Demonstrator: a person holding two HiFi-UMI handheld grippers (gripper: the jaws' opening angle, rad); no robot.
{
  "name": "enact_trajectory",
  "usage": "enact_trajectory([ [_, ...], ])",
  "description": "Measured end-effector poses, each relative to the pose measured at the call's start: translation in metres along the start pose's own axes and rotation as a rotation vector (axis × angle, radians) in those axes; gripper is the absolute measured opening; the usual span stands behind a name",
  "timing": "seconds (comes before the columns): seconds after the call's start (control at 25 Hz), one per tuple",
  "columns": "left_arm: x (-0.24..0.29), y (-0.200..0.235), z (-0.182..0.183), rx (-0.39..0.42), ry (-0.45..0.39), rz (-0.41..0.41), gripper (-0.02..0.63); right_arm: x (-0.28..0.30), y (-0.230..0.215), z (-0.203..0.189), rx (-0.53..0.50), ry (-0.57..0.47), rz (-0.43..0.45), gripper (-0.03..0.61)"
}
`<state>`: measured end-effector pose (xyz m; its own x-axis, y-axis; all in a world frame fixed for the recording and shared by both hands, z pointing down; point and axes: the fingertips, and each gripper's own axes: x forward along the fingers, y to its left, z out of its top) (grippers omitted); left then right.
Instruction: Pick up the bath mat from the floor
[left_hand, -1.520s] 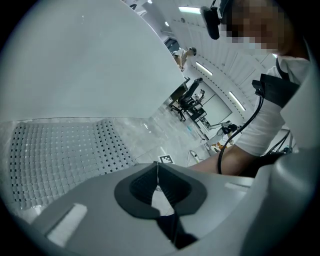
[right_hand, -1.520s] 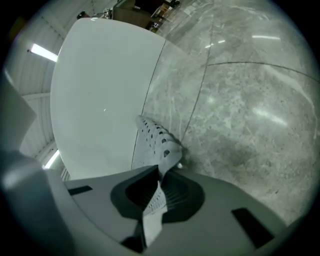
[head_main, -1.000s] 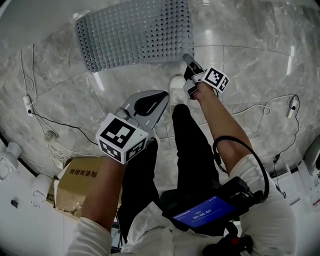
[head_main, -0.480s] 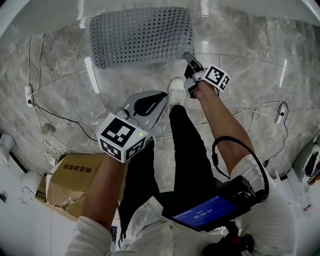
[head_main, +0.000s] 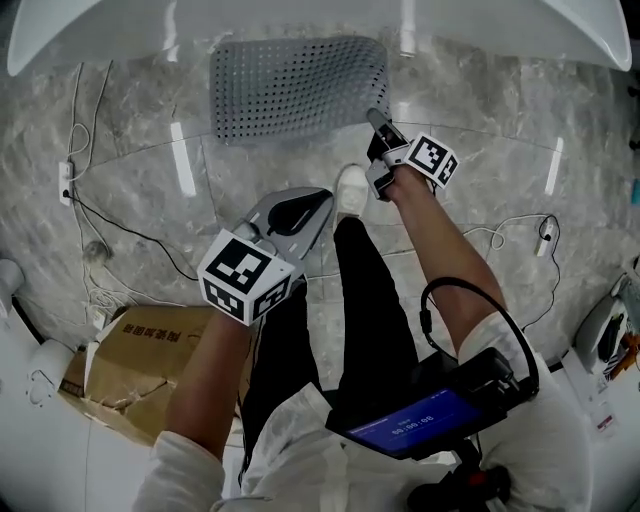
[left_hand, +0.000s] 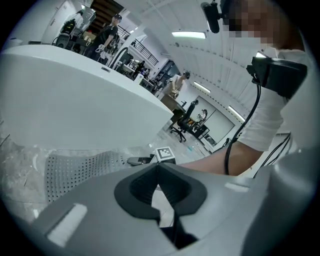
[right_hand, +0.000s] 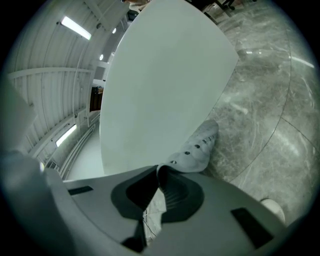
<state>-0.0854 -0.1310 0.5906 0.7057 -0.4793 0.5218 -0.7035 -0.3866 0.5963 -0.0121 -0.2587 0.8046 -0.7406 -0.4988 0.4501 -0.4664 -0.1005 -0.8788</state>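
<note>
Right gripper view: your right gripper (right_hand: 159, 169) is clamped on the bath mat (right_hand: 199, 146) corner. Your left gripper (left_hand: 158, 166) is closed, empty. Only head view catches the cardboard box (head_main: 140, 355), print unreadable.

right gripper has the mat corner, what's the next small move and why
Probably raise the right gripper slightly: its jaws are shut on the near corner of the perforated bath mat, while the rest looks spread on the floor beside the tub. The left gripper is shut and empty.

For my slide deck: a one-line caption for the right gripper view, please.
Right gripper shut on a corner of the perforated grey bath mat, marble floor beyond.
</note>
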Motion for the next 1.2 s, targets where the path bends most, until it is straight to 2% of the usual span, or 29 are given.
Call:
enact_trajectory([
  [0.56, -0.052, -0.045, 0.055, 0.021, -0.062, 0.0, 0.006, -0.042, 0.083, 0.018, -0.042, 0.009, 0.028, 0.012],
  [0.88, -0.098, -0.072, 0.063, 0.038, -0.076, 0.006, 0.006, -0.068, 0.138, 0.01, -0.106, 0.028, 0.056, 0.011],
  [1.2, -0.136, -0.109, 0.073, 0.089, -0.079, -0.016, 0.006, -0.101, 0.19, 0.007, -0.14, 0.005, 0.081, 0.011],
])
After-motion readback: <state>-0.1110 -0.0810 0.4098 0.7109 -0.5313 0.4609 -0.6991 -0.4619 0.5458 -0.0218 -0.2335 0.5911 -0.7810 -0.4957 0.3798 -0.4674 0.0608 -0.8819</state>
